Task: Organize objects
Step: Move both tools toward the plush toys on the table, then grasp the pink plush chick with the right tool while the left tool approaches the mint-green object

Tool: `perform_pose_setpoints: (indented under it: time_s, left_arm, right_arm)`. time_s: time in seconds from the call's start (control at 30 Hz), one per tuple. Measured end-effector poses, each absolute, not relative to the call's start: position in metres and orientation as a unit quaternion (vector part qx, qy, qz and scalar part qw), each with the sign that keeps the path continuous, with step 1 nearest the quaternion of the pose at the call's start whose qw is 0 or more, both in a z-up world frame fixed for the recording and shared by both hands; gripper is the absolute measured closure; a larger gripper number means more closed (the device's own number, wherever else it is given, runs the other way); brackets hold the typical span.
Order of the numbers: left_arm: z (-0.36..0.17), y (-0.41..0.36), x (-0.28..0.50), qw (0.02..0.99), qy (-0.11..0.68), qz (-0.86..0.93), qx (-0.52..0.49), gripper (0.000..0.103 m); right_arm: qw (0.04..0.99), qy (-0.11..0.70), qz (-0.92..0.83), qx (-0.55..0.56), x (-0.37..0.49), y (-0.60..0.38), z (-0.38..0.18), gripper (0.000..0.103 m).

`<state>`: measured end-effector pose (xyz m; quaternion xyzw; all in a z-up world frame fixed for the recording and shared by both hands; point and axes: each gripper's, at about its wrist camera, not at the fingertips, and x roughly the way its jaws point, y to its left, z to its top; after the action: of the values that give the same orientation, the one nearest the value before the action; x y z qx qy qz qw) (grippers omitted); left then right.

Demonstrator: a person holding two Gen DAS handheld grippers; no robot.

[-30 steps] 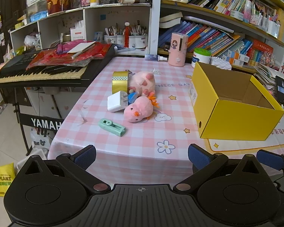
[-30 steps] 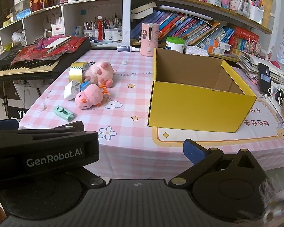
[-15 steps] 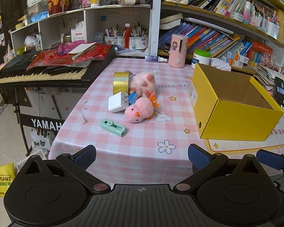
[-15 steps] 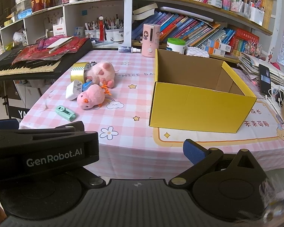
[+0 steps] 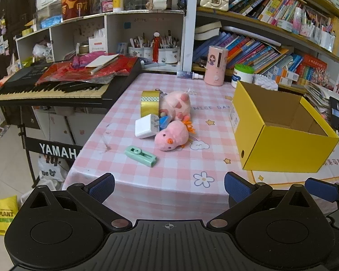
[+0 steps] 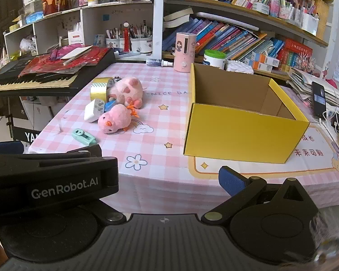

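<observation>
Pink checked table (image 5: 169, 174) stands before crowded shelves (image 5: 248, 33). Left gripper (image 5: 169, 184) is wide. Right gripper (image 6: 167, 176) spread is unclear; its left finger is hidden.

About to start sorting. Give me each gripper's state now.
Left gripper: open, holding nothing.
Right gripper: looks open, nothing held; its left finger is hidden behind the left gripper.

Table (image 5: 160, 178): cluster sat left of centre, toward the left edge. Tape roll (image 5: 149, 102) farthest back; plush pig (image 5: 177, 103) touching its right side. Charger block (image 5: 145, 128) in front of the roll. Plush chick (image 5: 171, 136) just right of the charger, in front of the pig. Correction-tape dispenser (image 5: 140, 155) nearest the front edge, apart from the rest. Open box (image 5: 280, 144) toward the right edge, well apart from the cluster. Keyboard (image 5: 56, 85) beyond the table's left edge.
</observation>
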<state>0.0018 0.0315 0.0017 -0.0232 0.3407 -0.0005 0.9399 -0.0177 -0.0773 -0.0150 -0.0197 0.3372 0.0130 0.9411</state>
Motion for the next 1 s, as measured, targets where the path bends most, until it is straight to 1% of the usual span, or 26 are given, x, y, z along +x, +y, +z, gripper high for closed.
perform_pose_setpoints:
  time_s: [0.2, 0.5, 0.67, 0.73, 0.8, 1.0]
  left_arm:
    - [0.003, 0.039, 0.001, 0.943, 0.33, 0.005, -0.03, 0.0]
    - [-0.006, 0.05, 0.013, 0.939, 0.34, 0.018, -0.051, 0.0]
    - [-0.007, 0.059, 0.028, 0.94, 0.335, 0.032, -0.055, 0.0]
    - [-0.008, 0.064, 0.036, 0.94, 0.332, 0.043, -0.059, 0.0]
    - [-0.009, 0.069, 0.045, 0.94, 0.33, 0.054, -0.068, 0.001]
    - [-0.015, 0.089, 0.074, 0.931, 0.331, 0.111, -0.103, 0.001]
  right_arm:
    - [0.943, 0.332, 0.027, -0.022, -0.016, -0.073, -0.012, 0.0]
    - [0.94, 0.335, 0.055, -0.036, -0.003, -0.063, -0.015, 0.002]
    - [0.939, 0.333, 0.082, -0.038, 0.016, -0.057, -0.018, 0.008]
    - [0.938, 0.331, 0.097, -0.04, 0.026, -0.053, -0.019, 0.014]
    - [0.937, 0.33, 0.109, -0.042, 0.038, -0.05, -0.019, 0.017]
    - [0.928, 0.344, 0.137, -0.04, 0.08, -0.044, -0.027, 0.018]
